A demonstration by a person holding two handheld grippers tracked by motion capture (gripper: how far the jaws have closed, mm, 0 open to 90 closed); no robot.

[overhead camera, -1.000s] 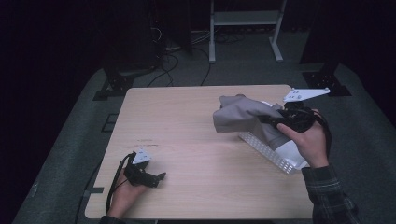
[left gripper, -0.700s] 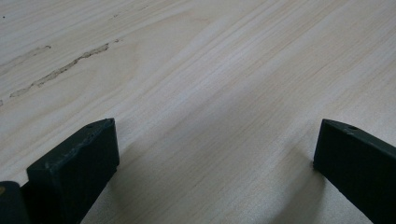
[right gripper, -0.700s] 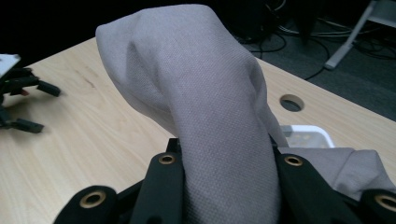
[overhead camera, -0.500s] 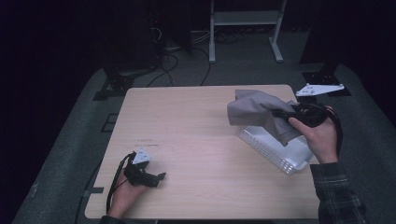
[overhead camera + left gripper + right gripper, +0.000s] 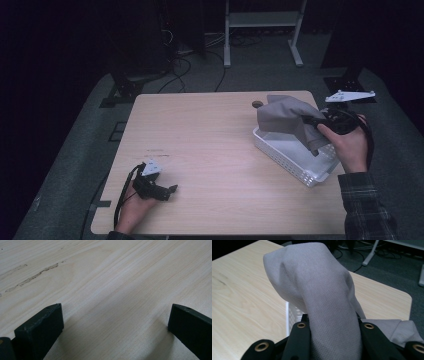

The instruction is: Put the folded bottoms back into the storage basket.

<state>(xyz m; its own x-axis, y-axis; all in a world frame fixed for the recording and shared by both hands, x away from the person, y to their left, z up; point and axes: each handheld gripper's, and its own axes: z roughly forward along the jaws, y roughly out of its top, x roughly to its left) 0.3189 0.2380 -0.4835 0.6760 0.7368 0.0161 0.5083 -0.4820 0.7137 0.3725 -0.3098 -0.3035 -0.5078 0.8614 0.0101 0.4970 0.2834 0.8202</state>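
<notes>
The right gripper point(image 5: 311, 121) is clenching a grey cloth point(image 5: 286, 117), its jaws pinching a bunched fold of the fabric between them; in the right gripper view the cloth point(image 5: 322, 297) is rising as a thick hump straight out from between the two black jaws and draping over them. The cloth is hanging above the far end of a white basket point(image 5: 280, 157), which is sitting on the right side of the wooden table point(image 5: 200, 135), and a lower corner of the fabric is dropping down toward the basket's inside. Whether that corner is touching the basket floor I cannot tell. A small dark spot point(image 5: 257, 104) is lying on the table just beyond the cloth. The right hand point(image 5: 350, 147), in a plaid sleeve, is gripping the tool from the table's right edge. The left gripper point(image 5: 167, 192) is resting on the table near the front left corner, well apart from the basket, with its jaws standing released and wide, and bare wood point(image 5: 112, 290) is lying between them.
</notes>
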